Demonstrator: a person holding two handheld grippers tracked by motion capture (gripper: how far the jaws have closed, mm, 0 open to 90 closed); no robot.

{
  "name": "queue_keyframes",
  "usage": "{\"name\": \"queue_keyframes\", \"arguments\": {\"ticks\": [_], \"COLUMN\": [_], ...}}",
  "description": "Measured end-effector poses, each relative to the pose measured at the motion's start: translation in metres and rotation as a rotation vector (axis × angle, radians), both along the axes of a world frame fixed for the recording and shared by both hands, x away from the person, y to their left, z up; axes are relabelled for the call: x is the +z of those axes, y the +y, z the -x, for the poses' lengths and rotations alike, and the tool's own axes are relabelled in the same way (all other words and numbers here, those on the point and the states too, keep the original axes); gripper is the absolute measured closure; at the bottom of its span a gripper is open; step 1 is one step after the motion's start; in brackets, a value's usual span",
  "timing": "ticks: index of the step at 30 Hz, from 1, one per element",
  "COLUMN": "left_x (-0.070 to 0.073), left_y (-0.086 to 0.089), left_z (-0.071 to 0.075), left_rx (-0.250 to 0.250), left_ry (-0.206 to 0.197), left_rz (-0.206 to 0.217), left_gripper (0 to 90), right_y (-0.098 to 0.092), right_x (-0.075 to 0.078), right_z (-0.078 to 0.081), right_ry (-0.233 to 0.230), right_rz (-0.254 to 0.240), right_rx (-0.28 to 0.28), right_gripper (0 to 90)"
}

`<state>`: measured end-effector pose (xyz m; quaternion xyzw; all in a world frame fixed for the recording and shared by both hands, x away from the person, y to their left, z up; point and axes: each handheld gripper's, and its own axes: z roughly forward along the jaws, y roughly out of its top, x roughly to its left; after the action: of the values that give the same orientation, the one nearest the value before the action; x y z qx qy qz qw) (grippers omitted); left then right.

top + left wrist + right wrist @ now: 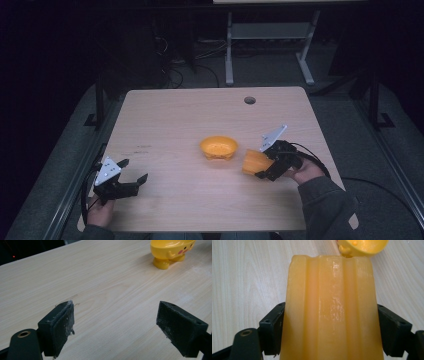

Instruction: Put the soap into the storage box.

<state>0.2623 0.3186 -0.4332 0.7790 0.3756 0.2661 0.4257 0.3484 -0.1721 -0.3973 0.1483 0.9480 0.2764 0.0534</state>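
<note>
A yellow bowl (pixel 218 147) with a small face and feet stands near the middle of the wooden table (pixel 165 125); it also shows at the top right of the left gripper view (pixel 171 251) and at the top of the right gripper view (pixel 364 247). My right gripper (pixel 260 167) is shut on a ribbed orange cup (pixel 256 162), held on its side just right of the bowl. In the right gripper view the cup (pixel 332 312) sits between both jaws. My left gripper (pixel 135 172) stands open at the table's front left, nothing between its pads (pixel 62 325).
A round cable hole (pixel 249 100) lies near the table's far edge. Behind the table, white desk legs (pixel 229 55) and loose cables stand on the dark floor. Dark frame rails run along both sides of the table.
</note>
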Motion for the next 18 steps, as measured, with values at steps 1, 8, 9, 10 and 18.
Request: {"name": "queue_keyframes", "arguments": {"ticks": [1, 8, 9, 10, 18], "left_x": [0.000, 0.000, 0.000, 0.000, 0.001], "left_y": [0.000, 0.000, 0.000, 0.001, 0.001], "left_z": [0.000, 0.000, 0.000, 0.000, 0.000], "left_rx": [0.001, 0.001, 0.001, 0.002, 0.006], "left_ry": [0.000, -0.001, -0.002, -0.004, -0.004], "left_rz": [0.000, -0.001, 0.000, 0.000, 0.006], "left_gripper": [14.2, 14.2, 14.2, 14.2, 14.2], "right_y": [0.001, 0.005, 0.005, 0.005, 0.008], "right_x": [0.001, 0.010, 0.013, 0.013, 0.017], "right_z": [-0.001, -0.010, -0.013, -0.013, -0.024], "right_ry": [-0.004, -0.012, -0.019, -0.019, -0.022], "right_rz": [0.002, -0.001, -0.008, -0.008, -0.004], "right_rx": [0.004, 0.022, 0.016, 0.016, 0.016], "right_gripper": [20.8, 20.8, 20.8, 20.8, 20.8]}}
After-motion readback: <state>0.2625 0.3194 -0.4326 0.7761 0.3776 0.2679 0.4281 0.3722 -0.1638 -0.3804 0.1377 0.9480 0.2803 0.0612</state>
